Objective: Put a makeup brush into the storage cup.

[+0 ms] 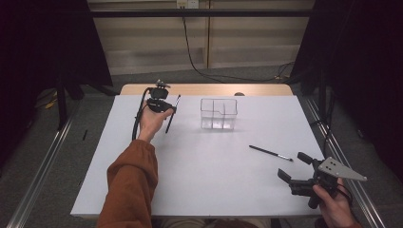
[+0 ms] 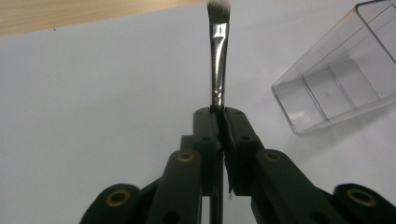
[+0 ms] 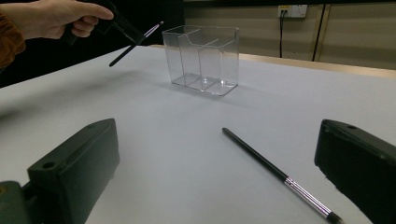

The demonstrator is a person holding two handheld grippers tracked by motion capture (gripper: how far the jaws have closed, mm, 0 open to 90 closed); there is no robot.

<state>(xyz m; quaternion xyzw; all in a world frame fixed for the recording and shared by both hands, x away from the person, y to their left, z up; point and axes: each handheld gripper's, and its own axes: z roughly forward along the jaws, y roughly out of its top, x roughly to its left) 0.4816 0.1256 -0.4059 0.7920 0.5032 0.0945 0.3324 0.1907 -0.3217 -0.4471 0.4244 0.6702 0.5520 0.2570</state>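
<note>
My left gripper (image 1: pixel 167 107) hangs above the far left of the white table (image 1: pixel 190 180), shut on a thin black makeup brush (image 1: pixel 169 124). In the left gripper view the jaws pinch the brush (image 2: pixel 218 65) just below its silver ferrule, and the pale bristles point away from me. A clear divided organizer box (image 1: pixel 218 114) stands to the right of it, empty. A second black brush (image 1: pixel 271 153) lies flat on the table at the right. My right gripper (image 1: pixel 297 173) rests open near the front right corner, with that brush (image 3: pixel 275 170) lying just ahead of its jaws.
Along the table's far edge runs a strip of bare wood (image 1: pixel 204 89). Metal rails (image 1: pixel 43 171) flank the table on the floor. Dark curtains stand at both sides. In the right gripper view the person's hand (image 3: pixel 51 18) holds the left gripper left of the clear box (image 3: pixel 203 58).
</note>
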